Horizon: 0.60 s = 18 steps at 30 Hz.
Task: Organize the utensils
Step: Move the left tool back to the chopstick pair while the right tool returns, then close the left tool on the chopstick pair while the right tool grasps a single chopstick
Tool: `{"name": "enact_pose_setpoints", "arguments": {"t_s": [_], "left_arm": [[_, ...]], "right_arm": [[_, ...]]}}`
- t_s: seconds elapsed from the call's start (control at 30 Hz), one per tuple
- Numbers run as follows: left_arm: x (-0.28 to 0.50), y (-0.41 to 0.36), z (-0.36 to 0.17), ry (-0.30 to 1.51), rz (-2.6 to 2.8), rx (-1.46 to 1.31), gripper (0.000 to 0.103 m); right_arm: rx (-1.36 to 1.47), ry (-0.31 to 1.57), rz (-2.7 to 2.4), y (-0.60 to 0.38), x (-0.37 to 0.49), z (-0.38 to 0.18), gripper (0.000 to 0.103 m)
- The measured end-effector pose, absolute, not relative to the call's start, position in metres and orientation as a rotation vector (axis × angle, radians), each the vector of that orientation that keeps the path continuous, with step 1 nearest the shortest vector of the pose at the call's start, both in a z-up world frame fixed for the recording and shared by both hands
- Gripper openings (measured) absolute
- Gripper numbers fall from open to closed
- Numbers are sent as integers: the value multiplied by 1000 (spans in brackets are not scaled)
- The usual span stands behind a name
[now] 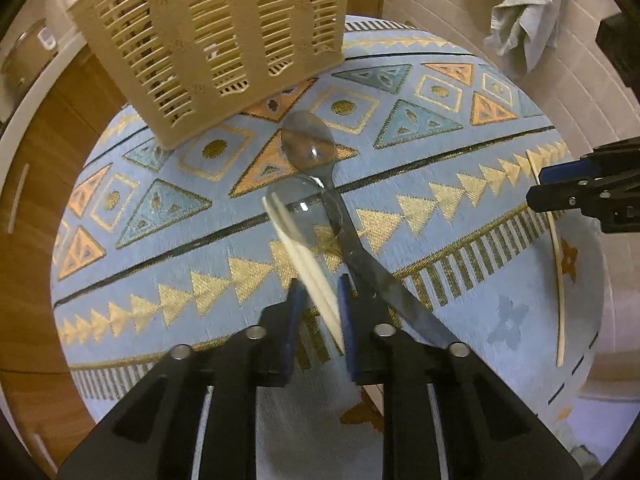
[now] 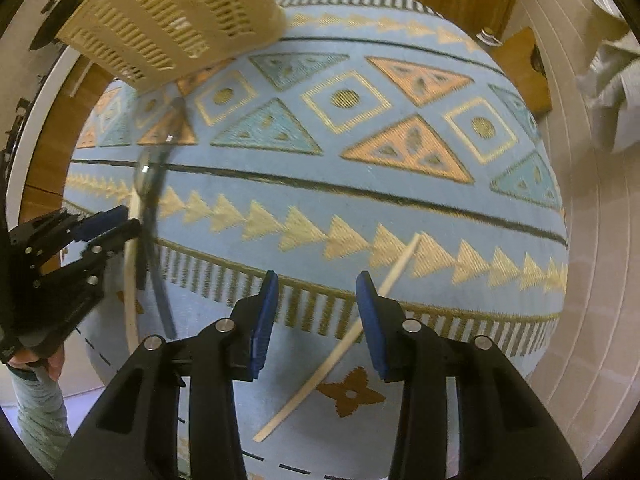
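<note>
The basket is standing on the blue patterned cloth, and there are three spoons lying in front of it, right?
Not quite. The basket does stand on the blue patterned cloth, but only two spoons lie in front of it: one spoon and a second spoon overlapping just below. The pale sticks are chopsticks, not spoons. The left wrist view shows this.

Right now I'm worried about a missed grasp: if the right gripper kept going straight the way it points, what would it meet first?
Probably the single chopstick, which lies between the open right gripper pads, then the patterned tablecloth beneath it. Depth is uncertain.
</note>
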<state>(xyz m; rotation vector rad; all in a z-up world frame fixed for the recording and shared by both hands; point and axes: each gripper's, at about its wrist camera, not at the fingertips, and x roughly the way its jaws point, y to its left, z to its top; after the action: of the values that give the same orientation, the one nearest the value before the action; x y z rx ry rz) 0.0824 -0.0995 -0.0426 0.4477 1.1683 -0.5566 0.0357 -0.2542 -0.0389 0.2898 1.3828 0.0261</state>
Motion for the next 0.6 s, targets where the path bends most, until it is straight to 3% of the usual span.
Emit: {"name": "enact_pose_setpoints", "arguments": {"t_s": [0.27,0.37,0.6], "left_arm": [[84,-69,-41,1181,-524,413,10],[87,-52,-36,1188,-507,383,0],[96,-32,-31,1275,-578,297,9]], "right_arm": [[303,1418,-36,-272,33,-48,37],[296,1420,-35,-268,38,-52,37],[215,1448,-41,-254,38,-52,25]]}}
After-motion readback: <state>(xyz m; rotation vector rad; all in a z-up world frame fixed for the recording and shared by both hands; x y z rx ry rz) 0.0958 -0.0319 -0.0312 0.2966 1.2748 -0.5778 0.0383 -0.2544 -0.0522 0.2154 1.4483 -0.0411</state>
